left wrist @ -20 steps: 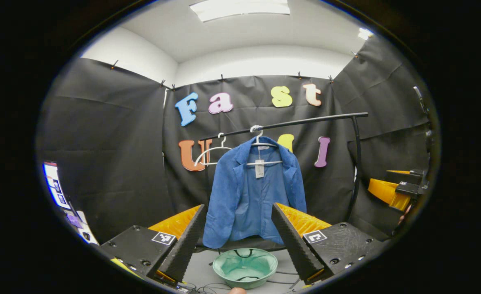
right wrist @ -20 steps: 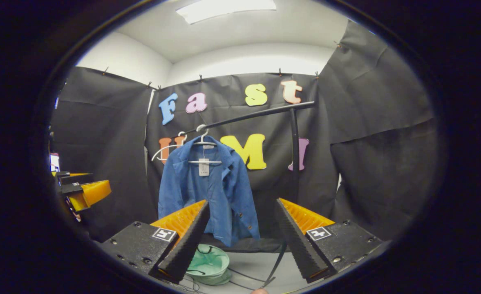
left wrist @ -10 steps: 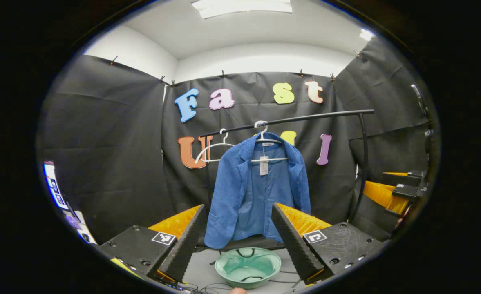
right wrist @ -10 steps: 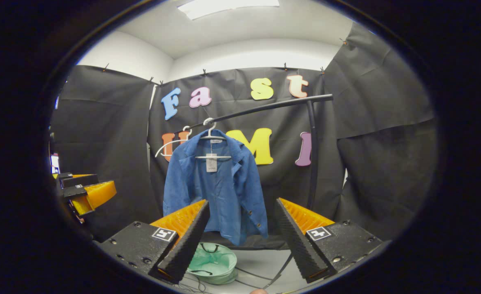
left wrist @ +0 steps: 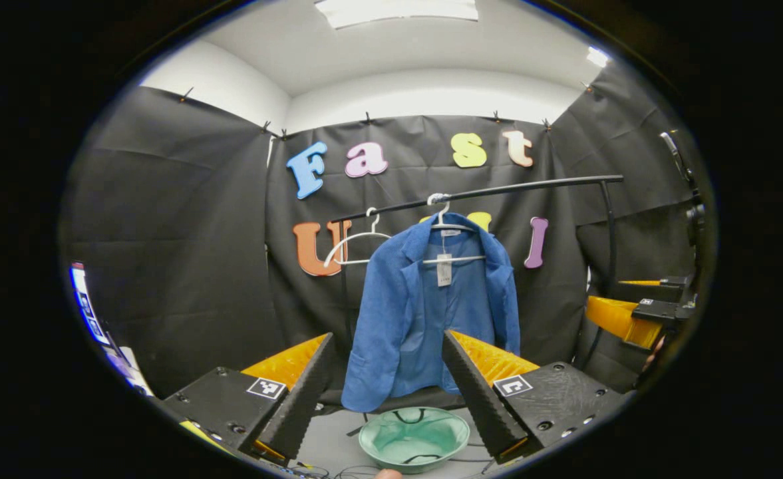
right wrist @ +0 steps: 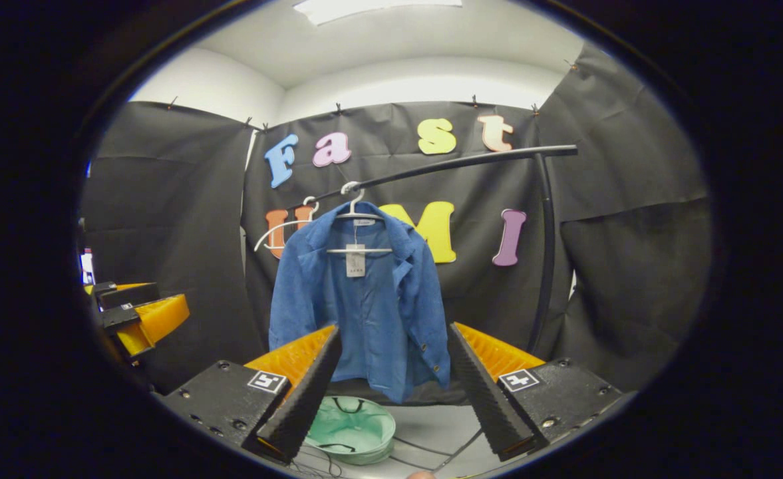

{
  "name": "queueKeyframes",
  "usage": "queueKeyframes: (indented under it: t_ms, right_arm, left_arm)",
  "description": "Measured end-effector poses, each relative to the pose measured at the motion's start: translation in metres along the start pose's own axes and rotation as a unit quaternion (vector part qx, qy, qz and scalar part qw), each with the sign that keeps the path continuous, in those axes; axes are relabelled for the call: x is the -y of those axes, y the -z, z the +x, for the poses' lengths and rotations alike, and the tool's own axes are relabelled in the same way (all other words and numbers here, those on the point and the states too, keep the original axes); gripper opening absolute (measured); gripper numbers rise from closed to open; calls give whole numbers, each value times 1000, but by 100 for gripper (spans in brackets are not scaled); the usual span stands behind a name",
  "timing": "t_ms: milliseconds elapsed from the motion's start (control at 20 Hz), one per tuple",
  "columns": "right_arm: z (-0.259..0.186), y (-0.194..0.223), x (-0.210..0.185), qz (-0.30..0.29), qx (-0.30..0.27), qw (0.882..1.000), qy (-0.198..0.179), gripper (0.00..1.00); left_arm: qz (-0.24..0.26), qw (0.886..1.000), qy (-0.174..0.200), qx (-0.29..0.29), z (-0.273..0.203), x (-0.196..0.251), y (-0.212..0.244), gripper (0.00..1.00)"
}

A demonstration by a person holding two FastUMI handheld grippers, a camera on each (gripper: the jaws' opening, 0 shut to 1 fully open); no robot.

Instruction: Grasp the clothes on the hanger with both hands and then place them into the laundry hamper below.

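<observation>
Blue jacket (left wrist: 431,313) of nubby woven cloth hangs open-fronted on white hanger (left wrist: 454,253), paper tag (left wrist: 443,273) at collar. Hanger hooked on slim black rail (left wrist: 497,193); second bare white hanger (left wrist: 358,243) beside it. Soft green hamper (left wrist: 413,439), round, crumpled lining, sits on floor under jacket hem. Left gripper (left wrist: 388,386) spread wide, ridged wedge fingers apart, nothing between, short of jacket. Right gripper (right wrist: 394,379) likewise agape, clear of cloth. Thin cables (right wrist: 431,449) trail on pale floor.
</observation>
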State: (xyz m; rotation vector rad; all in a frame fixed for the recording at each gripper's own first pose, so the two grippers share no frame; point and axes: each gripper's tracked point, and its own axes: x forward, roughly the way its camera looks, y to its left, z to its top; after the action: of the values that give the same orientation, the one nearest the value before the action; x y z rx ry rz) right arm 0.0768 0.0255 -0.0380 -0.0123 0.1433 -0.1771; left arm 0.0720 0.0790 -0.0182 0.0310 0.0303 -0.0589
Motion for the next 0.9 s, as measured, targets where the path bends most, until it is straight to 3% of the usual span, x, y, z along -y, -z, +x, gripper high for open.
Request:
queueKeyframes:
  t_ms: [600, 900]
  right_arm:
    - [28, 9, -38, 6, -17, 1000, -3, 100]
    - [47, 5, -33, -3, -5, 1000, 24, 99]
  left_arm:
    - [18, 1000, -6, -5, 13, -37, 11, 100]
    - [-15, 999, -2, -29, 36, -41, 21, 96]
